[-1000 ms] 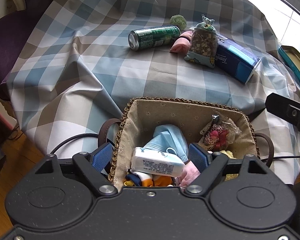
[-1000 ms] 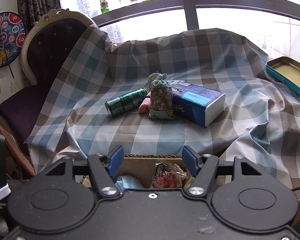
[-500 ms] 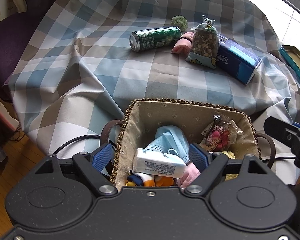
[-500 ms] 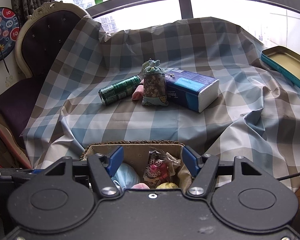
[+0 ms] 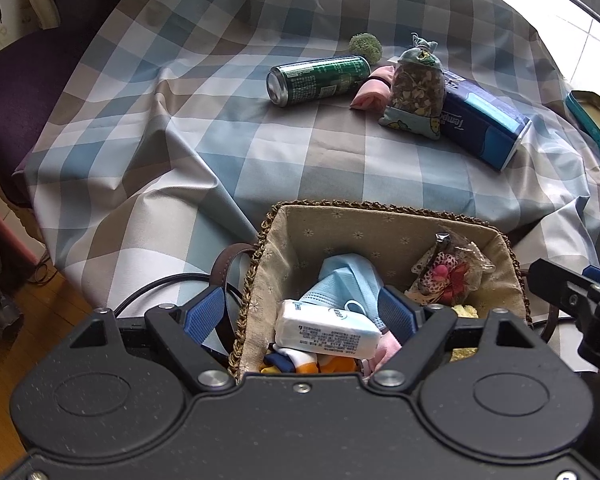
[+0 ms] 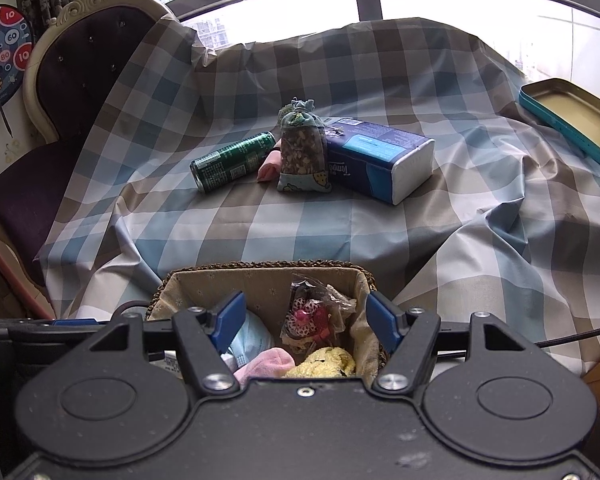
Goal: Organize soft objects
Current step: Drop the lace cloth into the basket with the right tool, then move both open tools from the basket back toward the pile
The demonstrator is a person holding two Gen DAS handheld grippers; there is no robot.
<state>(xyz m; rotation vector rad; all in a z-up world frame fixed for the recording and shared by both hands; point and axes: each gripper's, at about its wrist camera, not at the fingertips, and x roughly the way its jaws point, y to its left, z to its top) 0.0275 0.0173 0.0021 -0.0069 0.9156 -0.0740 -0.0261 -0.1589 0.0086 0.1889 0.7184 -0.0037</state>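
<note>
Both tongs are hovering over a lined wicker basket (image 5: 380, 232) that is sitting at the near edge of the checked-cloth table (image 5: 260, 152), placed close so that sorted items need only a short carry. The left tongs (image 5: 304, 312) are standing partly open and gripping nothing: one pad is lying outside the basket's left rim, the other over its contents. The right tongs (image 6: 306, 320) are opening above the basket's right half, with nothing pressed between the pads, which suggests an item is being let go there.

Soft things are already lying in the basket: a blue face mask (image 5: 348, 280), a white tissue pack (image 5: 326, 330), a crinkly bag of pink trinkets (image 6: 314, 314), a pink cloth (image 6: 266, 362) and a yellow plush (image 6: 324, 362).

Still waiting on the table, clustered together, are a drawstring sachet (image 6: 302, 152) leaning against a large tissue pack (image 6: 380, 158), a pink pouch (image 6: 270, 166) touching it, and a green pom-pom (image 5: 365, 45). The hard green can (image 6: 232, 162) is probably being left out.
</note>
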